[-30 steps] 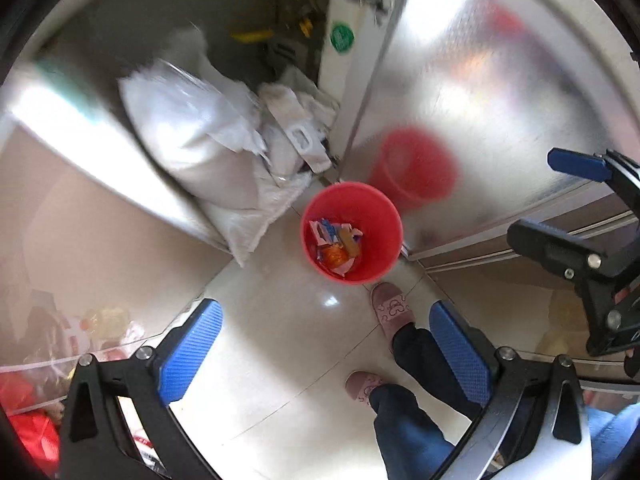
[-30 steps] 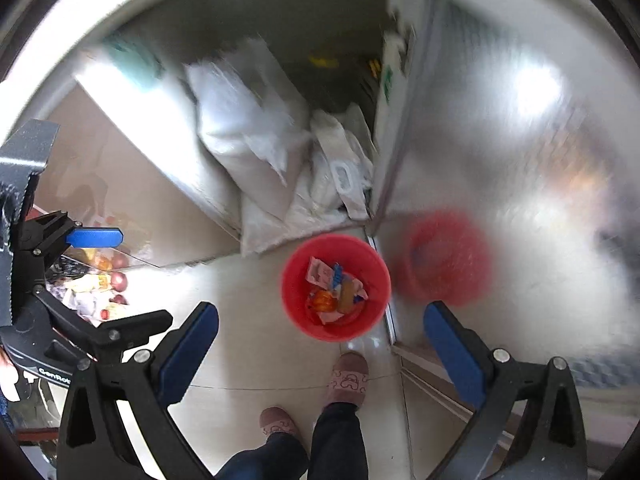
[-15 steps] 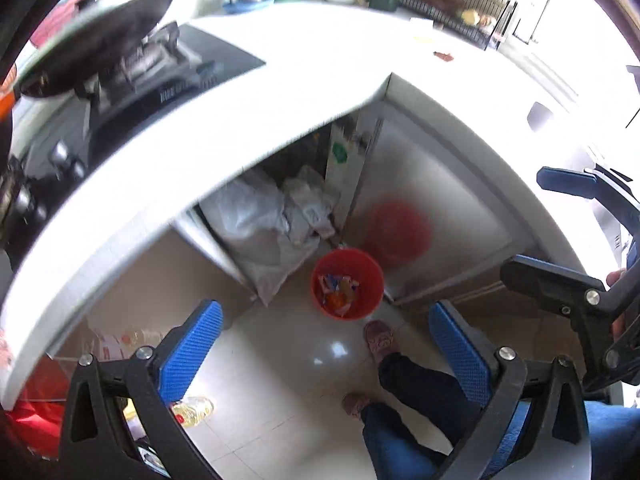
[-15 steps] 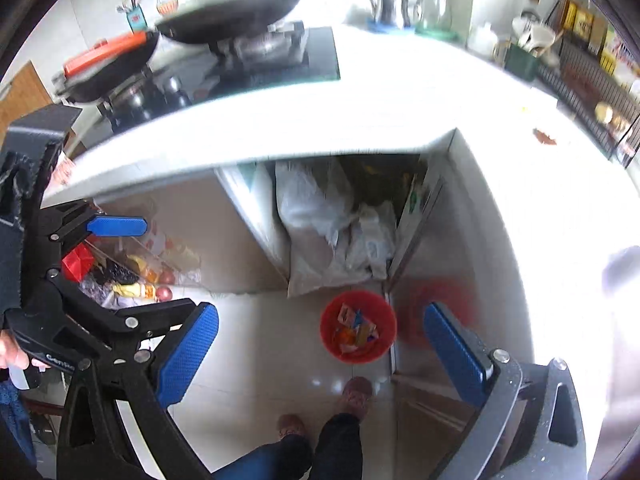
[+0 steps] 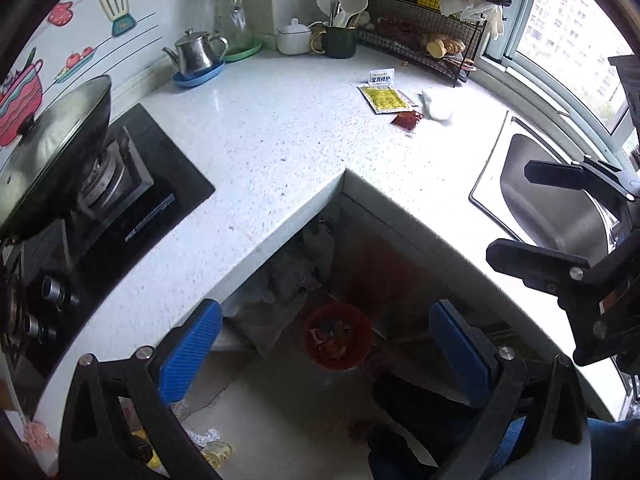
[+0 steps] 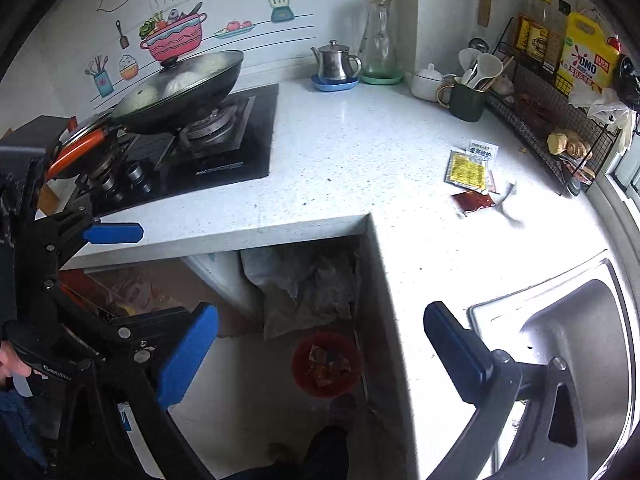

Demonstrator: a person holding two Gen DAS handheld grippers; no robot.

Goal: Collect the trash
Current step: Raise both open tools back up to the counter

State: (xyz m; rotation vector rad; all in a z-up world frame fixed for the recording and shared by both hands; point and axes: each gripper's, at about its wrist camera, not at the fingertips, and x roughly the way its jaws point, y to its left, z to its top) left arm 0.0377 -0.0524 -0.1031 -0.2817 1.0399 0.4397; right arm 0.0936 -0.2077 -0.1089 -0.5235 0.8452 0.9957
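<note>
A red bin (image 5: 339, 336) with wrappers in it stands on the floor below the counter corner; it also shows in the right wrist view (image 6: 326, 364). On the white counter (image 5: 280, 128) lie a yellow packet (image 5: 385, 98), a dark red sachet (image 5: 407, 120), a small white packet (image 5: 381, 76) and a crumpled white tissue (image 5: 436, 107). The yellow packet (image 6: 466, 169) and red sachet (image 6: 474, 201) show in the right wrist view too. My left gripper (image 5: 326, 354) is open and empty, high above the bin. My right gripper (image 6: 320, 354) is open and empty, also above the bin.
A black hob (image 6: 224, 148) with a lidded wok (image 6: 180, 88) is at the left. A steel sink (image 6: 580, 344) is at the right. A kettle (image 5: 196, 54), a utensil mug (image 5: 340, 38) and a wire rack (image 5: 424, 40) line the back. White bags (image 6: 304, 288) fill the open cupboard.
Both grippers have risen from just over the red bin to above counter height. The counter, hob and sink have come into view and the bin looks much smaller.
</note>
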